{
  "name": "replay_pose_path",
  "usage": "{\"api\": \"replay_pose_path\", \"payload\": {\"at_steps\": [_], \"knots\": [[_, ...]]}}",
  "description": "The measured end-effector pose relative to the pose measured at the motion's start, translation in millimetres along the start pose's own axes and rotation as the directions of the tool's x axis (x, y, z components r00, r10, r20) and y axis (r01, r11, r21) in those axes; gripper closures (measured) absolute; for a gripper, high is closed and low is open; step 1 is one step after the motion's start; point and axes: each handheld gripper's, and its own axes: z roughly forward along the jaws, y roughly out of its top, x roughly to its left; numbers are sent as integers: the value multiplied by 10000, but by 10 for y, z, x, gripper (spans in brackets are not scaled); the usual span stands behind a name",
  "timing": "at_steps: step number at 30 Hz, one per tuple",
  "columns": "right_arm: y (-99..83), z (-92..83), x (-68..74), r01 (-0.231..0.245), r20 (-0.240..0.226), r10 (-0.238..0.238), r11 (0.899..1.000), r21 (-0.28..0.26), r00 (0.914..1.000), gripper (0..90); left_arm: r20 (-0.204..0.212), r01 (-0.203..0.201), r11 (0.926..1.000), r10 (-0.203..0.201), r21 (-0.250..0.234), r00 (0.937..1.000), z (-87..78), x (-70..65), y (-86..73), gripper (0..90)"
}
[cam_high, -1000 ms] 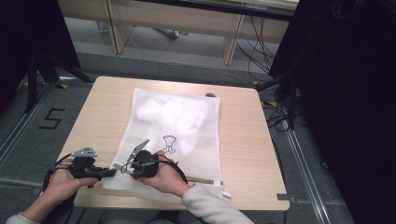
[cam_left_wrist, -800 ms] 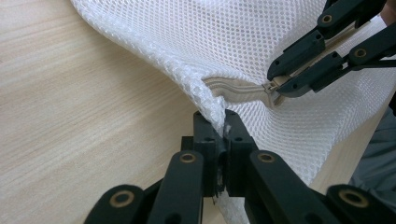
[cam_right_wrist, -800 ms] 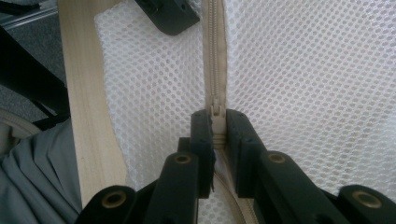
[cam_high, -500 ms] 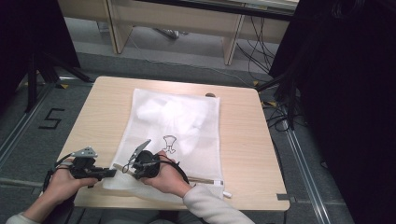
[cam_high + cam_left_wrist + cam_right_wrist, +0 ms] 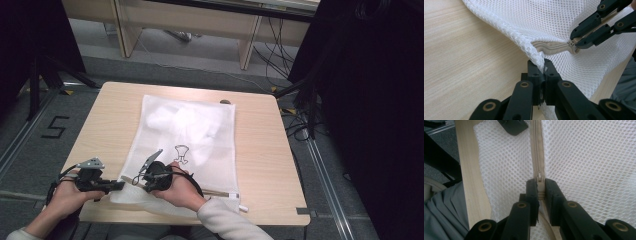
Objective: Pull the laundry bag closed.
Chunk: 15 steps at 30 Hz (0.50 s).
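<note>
A white mesh laundry bag (image 5: 210, 150) lies flat on the wooden table (image 5: 260, 145), with something white inside (image 5: 170, 119) at its far end. A beige zipper (image 5: 220, 192) runs along the bag's near edge. My left gripper (image 5: 120, 186) is shut on the bag's near left corner; in the left gripper view the jaws (image 5: 542, 63) pinch the folded mesh edge (image 5: 534, 51). Just right of it, my right gripper (image 5: 136, 180) is shut on the zipper slider (image 5: 539, 177), with the zipper teeth (image 5: 536, 145) running on ahead. The right gripper (image 5: 574, 43) also appears in the left gripper view.
The table's near edge (image 5: 467, 170) runs just beside the bag, with a grey sleeve (image 5: 444, 215) below it. A small dark object (image 5: 226, 102) sits at the table's far edge. Desks and cables stand on the floor beyond.
</note>
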Motion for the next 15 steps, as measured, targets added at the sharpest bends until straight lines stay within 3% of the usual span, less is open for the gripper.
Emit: {"api": "replay_pose_path", "payload": {"at_steps": [3, 15], "knots": [[-7, -16, -3, -12, -51, 12, 10000, 44, 10000, 823, 96, -80, 9998, 78, 207, 9999, -12, 7, 10, 859], [-48, -58, -36, -117, 50, 117, 9999, 65, 9999, 823, -14, -10, 10000, 10, 78, 10000, -2, 4, 2, 859]]}}
